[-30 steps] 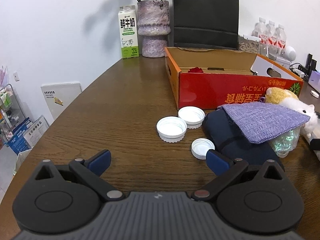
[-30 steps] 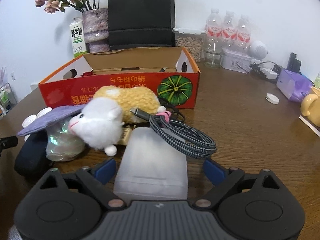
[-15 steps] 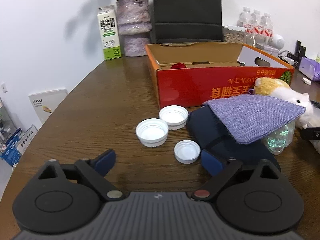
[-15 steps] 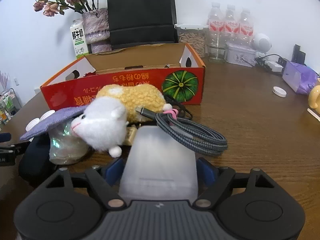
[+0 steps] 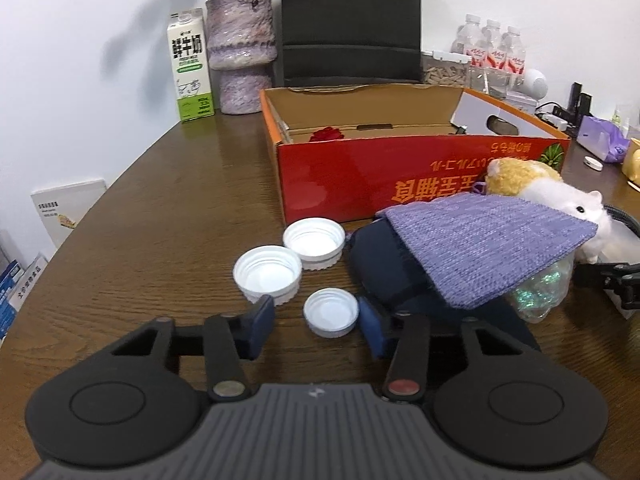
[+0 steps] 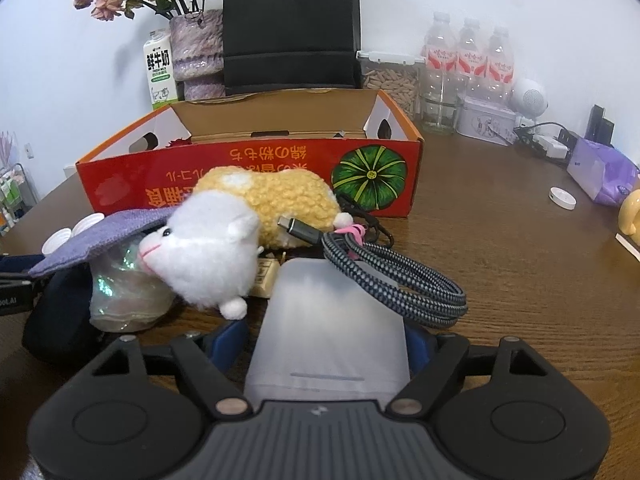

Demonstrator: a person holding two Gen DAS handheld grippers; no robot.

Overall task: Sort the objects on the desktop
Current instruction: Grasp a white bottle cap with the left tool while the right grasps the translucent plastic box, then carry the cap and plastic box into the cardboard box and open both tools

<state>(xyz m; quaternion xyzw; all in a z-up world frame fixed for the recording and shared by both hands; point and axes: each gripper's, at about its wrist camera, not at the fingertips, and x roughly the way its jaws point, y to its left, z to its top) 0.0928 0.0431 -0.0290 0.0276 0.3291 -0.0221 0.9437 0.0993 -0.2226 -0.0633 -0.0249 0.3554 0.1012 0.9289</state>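
Observation:
A small white cap lies open side up on the brown table, between the jaws of my left gripper. The jaws are closing; the right pad is at the cap's rim and the left pad stands a little off it. Two larger white caps lie just beyond. My right gripper is shut on a translucent white box, with a pad against each side. A braided cable rests on the box's far end. Behind stands the open red cardboard box.
A plush hamster, a purple woven pouch, a dark blue pouch and a shiny wrapped bundle crowd the space between the grippers. At the back stand a milk carton, a vase, a black bag and water bottles.
My left gripper has shifted towards the small cap, and its jaws have narrowed around it. The right jaws have closed in onto the translucent box.

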